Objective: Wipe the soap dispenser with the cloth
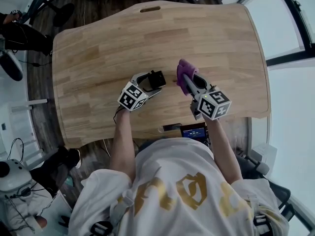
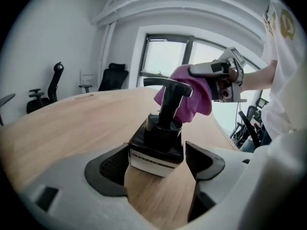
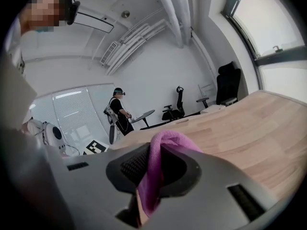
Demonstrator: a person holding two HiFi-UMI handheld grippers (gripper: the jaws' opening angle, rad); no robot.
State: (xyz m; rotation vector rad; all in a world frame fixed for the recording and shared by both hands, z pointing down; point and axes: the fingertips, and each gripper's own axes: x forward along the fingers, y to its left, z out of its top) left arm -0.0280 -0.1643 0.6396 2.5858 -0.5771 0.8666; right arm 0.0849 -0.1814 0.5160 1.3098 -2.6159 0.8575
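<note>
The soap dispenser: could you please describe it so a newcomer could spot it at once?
On the wooden table, look between the jaws of the left gripper. The soap dispenser is the black, boxy bottle with a pump head and pale label, unlike the soft purple cloth beside it.

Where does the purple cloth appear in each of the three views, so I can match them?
Head view: purple cloth at centre, held by the right gripper.
Left gripper view: cloth right of centre, behind the pump of the black soap dispenser.
Right gripper view: cloth lower centre, between the fingers.
Shared landmark: light wooden table.
</note>
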